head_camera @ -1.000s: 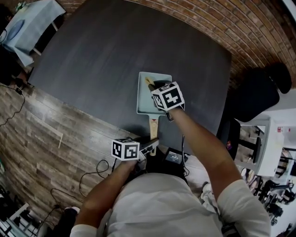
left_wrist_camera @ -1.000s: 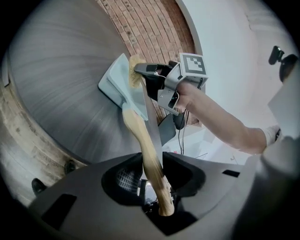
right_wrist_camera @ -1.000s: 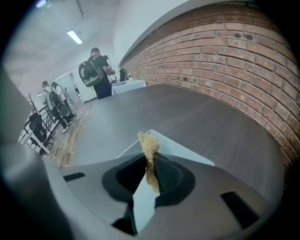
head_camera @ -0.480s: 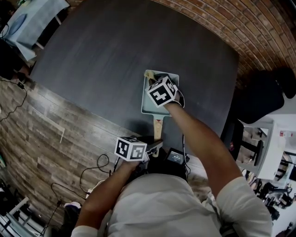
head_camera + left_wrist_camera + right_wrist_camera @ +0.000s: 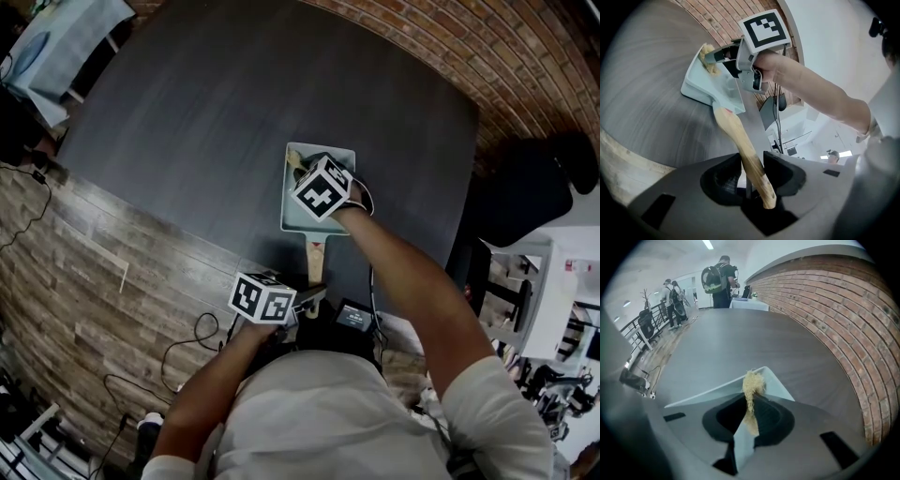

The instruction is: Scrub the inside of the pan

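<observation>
Because the pan (image 5: 300, 217) lies by the near edge of the tabletop (image 5: 234, 112), toward its right corner, its wooden handle (image 5: 740, 145) points back at me. My left gripper (image 5: 752, 161) is clamped on that handle, though its jaws have just eased open a little. My right gripper (image 5: 751, 401) is pinched shut on a straw-coloured scrubber (image 5: 752, 385), which is set into the pan's far left corner. I judge the scrubbing to be under way. Next I need a firm hold on the handle and strokes across the pan floor. I can read no brand or writing, only the black-and-white squares on my cubes.
</observation>
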### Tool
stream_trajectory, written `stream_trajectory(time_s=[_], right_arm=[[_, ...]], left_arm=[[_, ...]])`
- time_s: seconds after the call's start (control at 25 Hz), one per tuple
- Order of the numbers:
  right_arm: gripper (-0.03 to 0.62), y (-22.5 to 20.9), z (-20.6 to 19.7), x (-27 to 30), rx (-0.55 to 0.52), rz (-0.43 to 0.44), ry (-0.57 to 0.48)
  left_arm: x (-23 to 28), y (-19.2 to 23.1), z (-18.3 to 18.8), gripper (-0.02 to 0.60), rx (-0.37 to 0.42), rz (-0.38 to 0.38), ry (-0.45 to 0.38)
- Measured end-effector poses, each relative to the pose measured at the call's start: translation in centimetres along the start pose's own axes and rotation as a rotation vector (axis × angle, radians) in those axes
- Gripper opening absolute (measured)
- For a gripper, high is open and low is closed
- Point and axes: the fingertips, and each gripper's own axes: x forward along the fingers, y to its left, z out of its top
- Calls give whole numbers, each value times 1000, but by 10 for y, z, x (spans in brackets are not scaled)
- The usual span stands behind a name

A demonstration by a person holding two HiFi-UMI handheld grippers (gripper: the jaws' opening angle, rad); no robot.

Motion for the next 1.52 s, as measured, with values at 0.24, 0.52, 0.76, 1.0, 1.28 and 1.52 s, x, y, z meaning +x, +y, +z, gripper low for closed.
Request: stream_trajectory(time_s=[0.24,0.52,0.76,1.0,1.28,1.52], right_arm=[[52,16,-3,-3,-79,37,26],[52,43,-14,-8,-163,76,54],[54,63,-22,-14,-227,130,72],[52,74,-33,-19,-310,202,111],[52,94,-45,-27,-346,364,178],[51,103,-57,-34,-362,528,270]], left_arm=[[3,-2,-2,155,19,-8,29],[3,-2,-3,158,33,-20,46],[3,-2,-3,161,58,-26,63],[5,-4,0,163,65,-29,72],[5,-3,-2,164,69,-27,72],[3,-3,-1,164,71,-24,71]])
